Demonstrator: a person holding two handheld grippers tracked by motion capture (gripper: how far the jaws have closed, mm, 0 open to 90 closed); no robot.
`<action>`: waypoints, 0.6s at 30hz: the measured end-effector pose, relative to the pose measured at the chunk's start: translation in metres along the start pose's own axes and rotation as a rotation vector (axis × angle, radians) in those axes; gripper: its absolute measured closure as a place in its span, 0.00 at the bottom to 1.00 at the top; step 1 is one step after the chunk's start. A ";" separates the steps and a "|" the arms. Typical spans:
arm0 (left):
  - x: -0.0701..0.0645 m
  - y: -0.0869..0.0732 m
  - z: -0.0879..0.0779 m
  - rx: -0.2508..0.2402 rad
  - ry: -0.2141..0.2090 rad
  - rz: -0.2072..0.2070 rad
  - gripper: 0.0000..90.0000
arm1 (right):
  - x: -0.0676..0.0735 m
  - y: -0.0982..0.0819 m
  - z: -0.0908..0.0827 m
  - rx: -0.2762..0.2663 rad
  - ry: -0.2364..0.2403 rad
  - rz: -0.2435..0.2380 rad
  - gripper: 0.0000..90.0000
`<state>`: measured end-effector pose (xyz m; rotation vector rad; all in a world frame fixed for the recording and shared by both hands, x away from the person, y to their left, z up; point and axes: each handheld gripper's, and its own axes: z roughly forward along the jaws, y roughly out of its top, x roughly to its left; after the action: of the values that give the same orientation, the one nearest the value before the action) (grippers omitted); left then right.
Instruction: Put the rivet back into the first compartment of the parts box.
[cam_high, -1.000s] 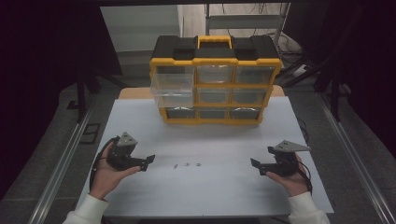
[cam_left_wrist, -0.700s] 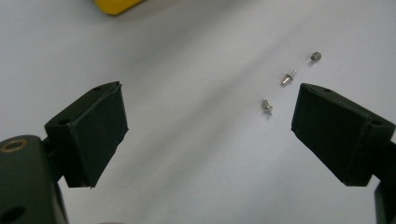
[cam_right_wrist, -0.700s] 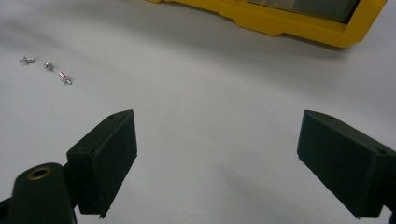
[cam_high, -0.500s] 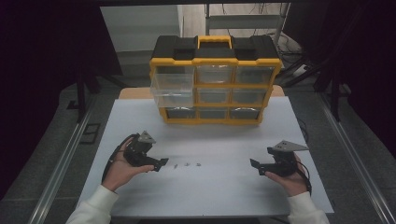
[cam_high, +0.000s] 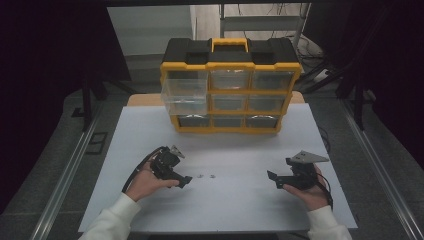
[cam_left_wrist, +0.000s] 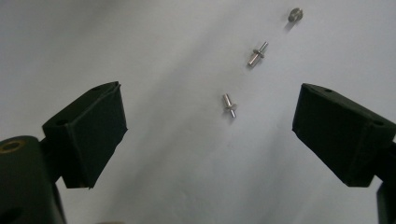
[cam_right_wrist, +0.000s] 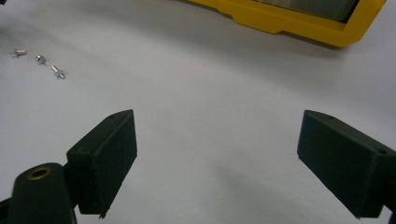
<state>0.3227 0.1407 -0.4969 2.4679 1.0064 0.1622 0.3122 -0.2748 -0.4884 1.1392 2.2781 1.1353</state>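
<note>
1. Three small metal pins lie in a loose row on the white table sheet (cam_high: 240, 150), just ahead of my left gripper (cam_left_wrist: 210, 130).
2. Nearest pin (cam_left_wrist: 229, 104): short silver shank with a collar, lying flat, apart from both of my left jaws and roughly between them in the left gripper view.
3. Middle pin (cam_left_wrist: 256, 54): same kind, lying flat, farther out along the row.
4. Far piece (cam_left_wrist: 294, 14): small and rounded, blurred; I cannot tell its exact form.
5. Left gripper, high view (cam_high: 186, 181): held low over the sheet, tilted towards the pins, jaws spread wide with nothing between them.
6. Right gripper (cam_high: 272, 177): held in my right hand (cam_high: 305, 192) on the right of the sheet, well apart from the pins, pointing towards them; jaws spread wide, holding nothing.
7. Pins in the right gripper view (cam_right_wrist: 39, 58): far to the upper left, small.
8. Yellow and black drawer organiser (cam_high: 230, 85): stands upright at the far edge of the sheet, three rows of clear drawers, yellow carry handle (cam_high: 229, 44) on top.
9. Upper-left clear drawer (cam_high: 185, 92): pulled out part way towards me.
10. Organiser base (cam_right_wrist: 289, 21): yellow edge resting on the sheet in the right gripper view.
</note>
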 end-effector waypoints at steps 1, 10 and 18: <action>0.000 0.001 0.002 0.010 0.002 0.004 0.12 | 0.000 0.000 0.000 -0.001 0.000 -0.002 0.13; -0.005 0.008 0.021 0.083 0.016 0.024 0.18 | -0.001 -0.001 0.000 0.002 -0.008 -0.007 0.13; -0.004 0.008 0.025 0.113 -0.003 0.029 0.42 | -0.002 -0.001 -0.001 0.004 -0.014 -0.003 0.13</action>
<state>0.3319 0.1229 -0.5152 2.5843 1.0042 0.1135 0.3123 -0.2767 -0.4885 1.1415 2.2711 1.1187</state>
